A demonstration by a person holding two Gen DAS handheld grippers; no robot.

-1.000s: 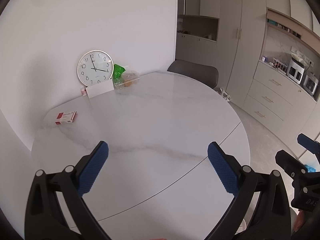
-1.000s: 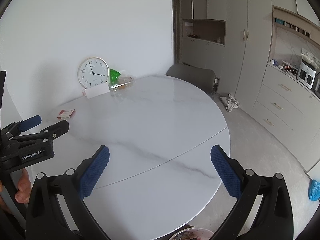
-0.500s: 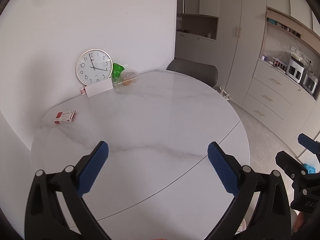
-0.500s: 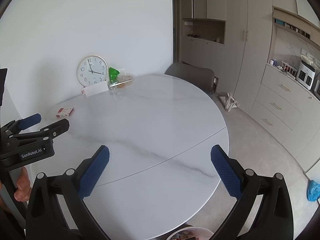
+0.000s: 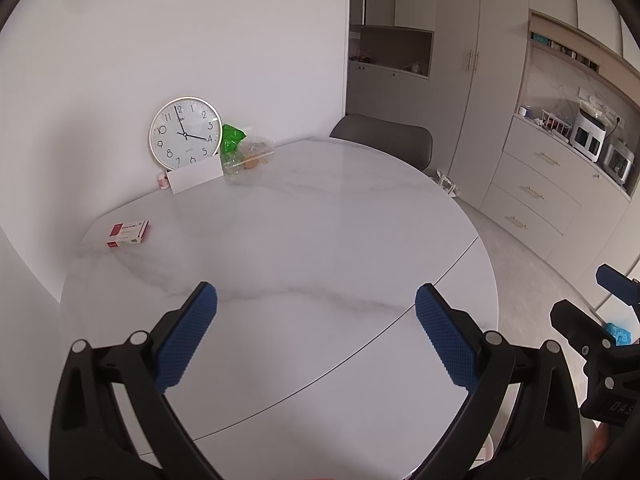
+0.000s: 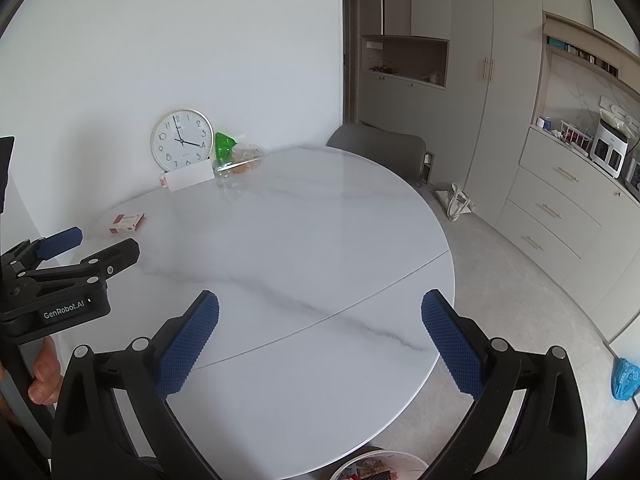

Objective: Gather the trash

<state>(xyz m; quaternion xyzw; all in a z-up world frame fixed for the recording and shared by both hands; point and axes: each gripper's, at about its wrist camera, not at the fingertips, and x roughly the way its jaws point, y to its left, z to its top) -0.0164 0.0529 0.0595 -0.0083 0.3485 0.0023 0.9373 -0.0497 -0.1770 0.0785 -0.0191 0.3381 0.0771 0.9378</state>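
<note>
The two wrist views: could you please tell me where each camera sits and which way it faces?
Left wrist: sits on the left gripper, looking across the table toward the clock; the right gripper shows at the right edge.
Right wrist: sits on the right gripper, facing the same way; the left gripper and hand show at left.
Shared: table, clock, box, chair.
</note>
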